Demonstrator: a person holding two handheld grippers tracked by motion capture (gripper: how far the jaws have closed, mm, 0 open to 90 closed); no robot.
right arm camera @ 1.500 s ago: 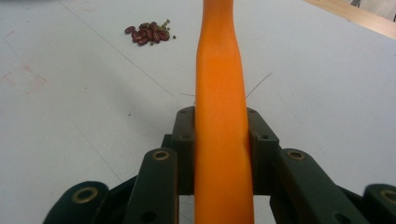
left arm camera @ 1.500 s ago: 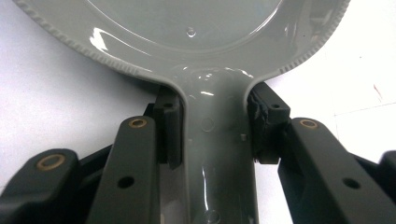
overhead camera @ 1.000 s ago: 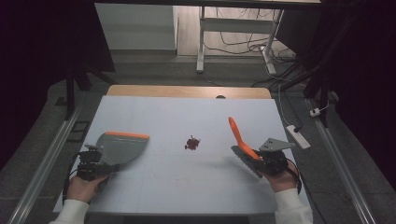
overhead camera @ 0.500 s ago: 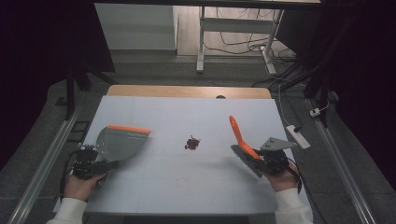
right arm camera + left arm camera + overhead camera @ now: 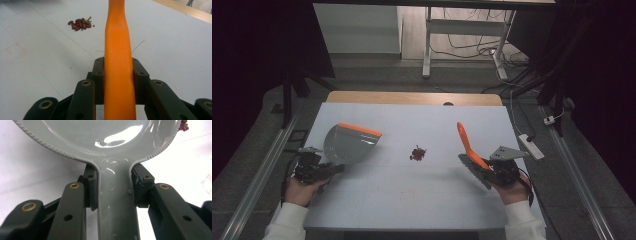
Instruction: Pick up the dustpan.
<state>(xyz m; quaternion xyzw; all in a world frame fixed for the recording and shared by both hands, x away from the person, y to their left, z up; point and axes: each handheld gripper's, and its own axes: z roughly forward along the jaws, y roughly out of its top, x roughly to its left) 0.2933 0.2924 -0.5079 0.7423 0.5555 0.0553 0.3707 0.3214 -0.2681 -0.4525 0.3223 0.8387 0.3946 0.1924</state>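
Holding the dustpan [image 5: 347,144] clamped in my left gripper [image 5: 314,169] and the brush [image 5: 469,146] in my right gripper [image 5: 497,172], I judge sweeping unstarted: beans [image 5: 417,153] lie mid-table [image 5: 412,210], between both tools.

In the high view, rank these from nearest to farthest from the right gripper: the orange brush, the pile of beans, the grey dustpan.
1. Orange brush: clamped in the right gripper, rising up and to its left.
2. Pile of beans: mid-table, left of the brush.
3. Grey dustpan: far left side, its handle held in the left gripper.
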